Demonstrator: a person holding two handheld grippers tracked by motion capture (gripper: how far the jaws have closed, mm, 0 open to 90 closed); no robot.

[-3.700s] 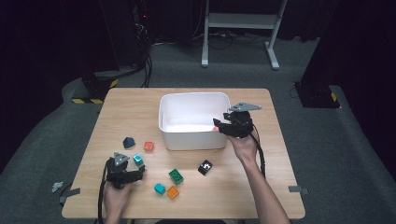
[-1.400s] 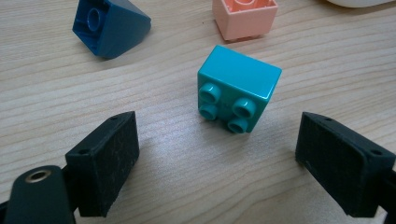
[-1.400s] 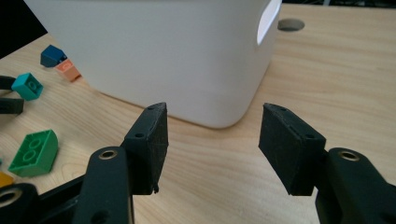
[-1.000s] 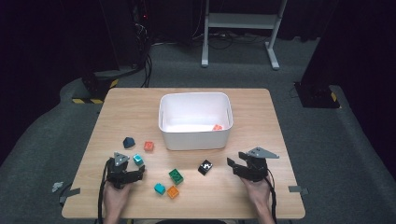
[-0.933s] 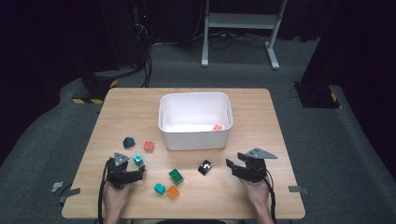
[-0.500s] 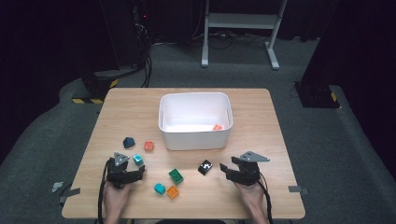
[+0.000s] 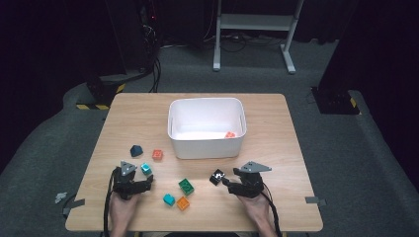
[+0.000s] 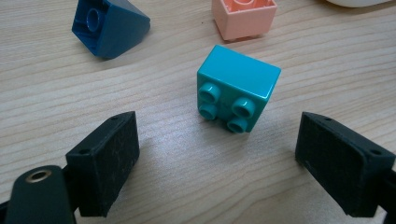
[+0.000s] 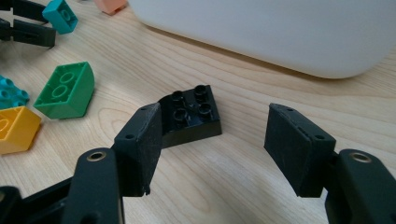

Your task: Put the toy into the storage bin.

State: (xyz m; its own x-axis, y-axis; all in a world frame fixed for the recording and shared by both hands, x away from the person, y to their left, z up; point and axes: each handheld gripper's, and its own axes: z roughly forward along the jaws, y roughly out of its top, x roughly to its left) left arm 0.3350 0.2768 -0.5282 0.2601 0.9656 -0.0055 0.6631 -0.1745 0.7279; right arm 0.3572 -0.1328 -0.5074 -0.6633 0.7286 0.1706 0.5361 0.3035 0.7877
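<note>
Black jaws of the right claw [image 9: 212, 149] stand spread and have just been opening; a black brick [image 9: 190, 114] lies on the tabletop [image 7: 276, 123] just ahead of them, close to one jaw, not pinched. Left claw [image 8: 217, 163] is spread too, a teal brick [image 8: 238, 88] on its side just beyond the gap. Behind it lie a dark blue wedge [image 8: 109, 25] and a salmon brick [image 8: 243, 16]. Farther off, the white tub [image 7: 206, 127] holds one orange-red brick [image 7: 230, 134] in its right corner.
</note>
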